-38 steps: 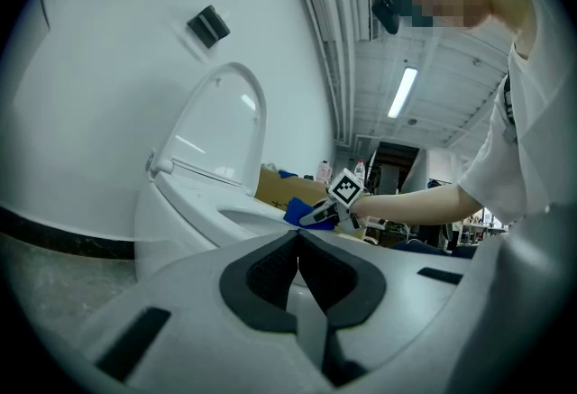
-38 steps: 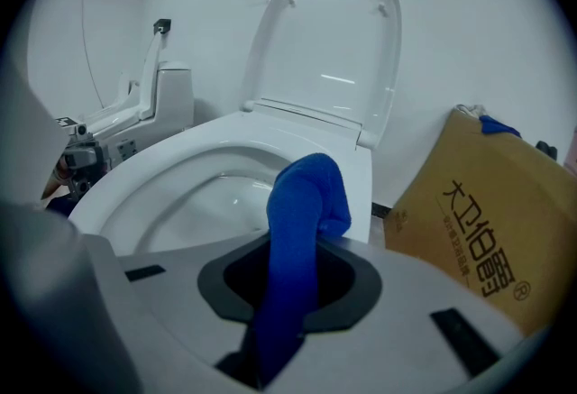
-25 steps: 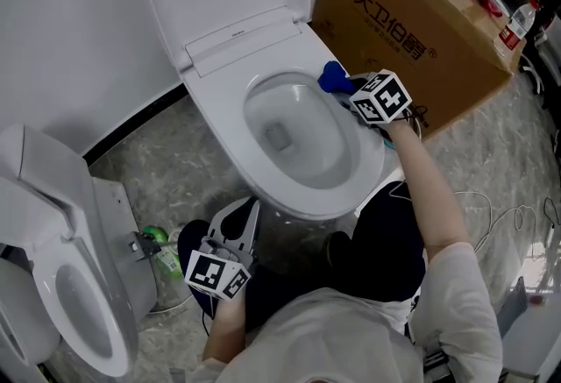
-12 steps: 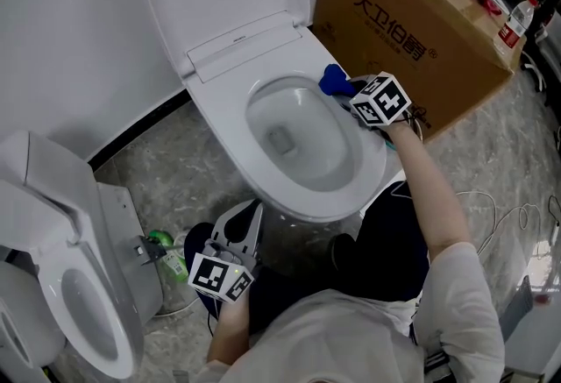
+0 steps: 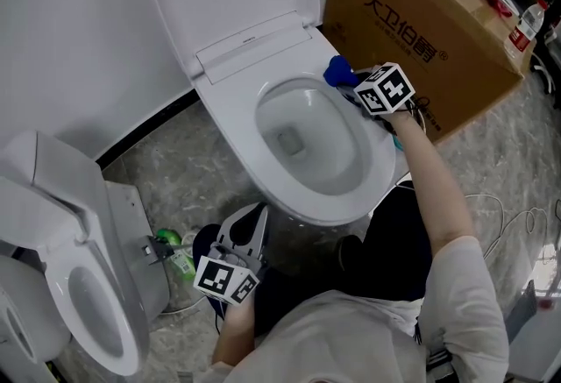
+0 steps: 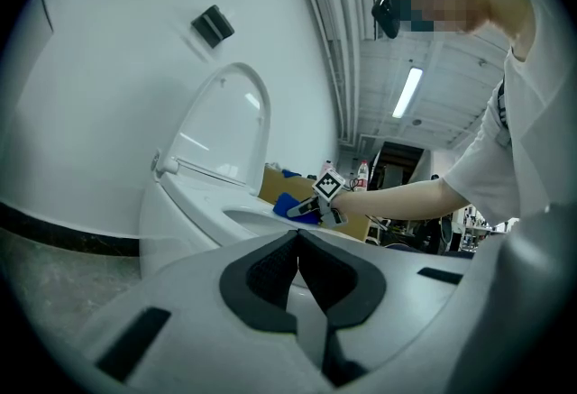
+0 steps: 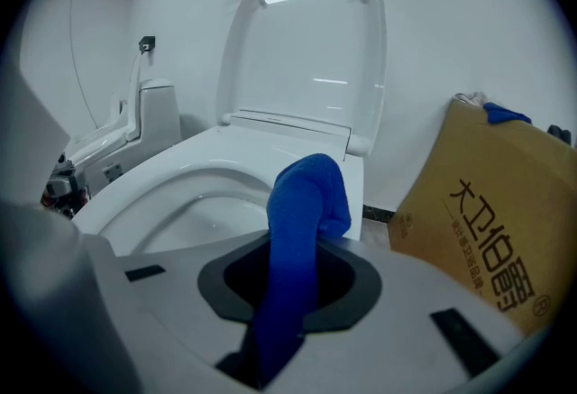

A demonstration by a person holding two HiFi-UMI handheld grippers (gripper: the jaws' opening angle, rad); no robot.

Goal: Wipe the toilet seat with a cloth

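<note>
The right gripper (image 7: 293,248) has its jaws clamped on a blue cloth (image 7: 305,189). The long axis of the cloth runs along the jaws and points forward, toward the raised toilet lid (image 7: 306,50). Its free end folds down and touches the toilet seat (image 7: 180,158) just ahead of the jaws, on the right side of the seat. To the right of these jaws stands a cardboard box (image 7: 487,230) with dark printed characters 大卫伯爵 on its side. The left gripper (image 6: 297,243) has its jaws pressed together with nothing between them. It hangs low before the front of the toilet, and the cloth lies far ahead of it, well apart.
</note>
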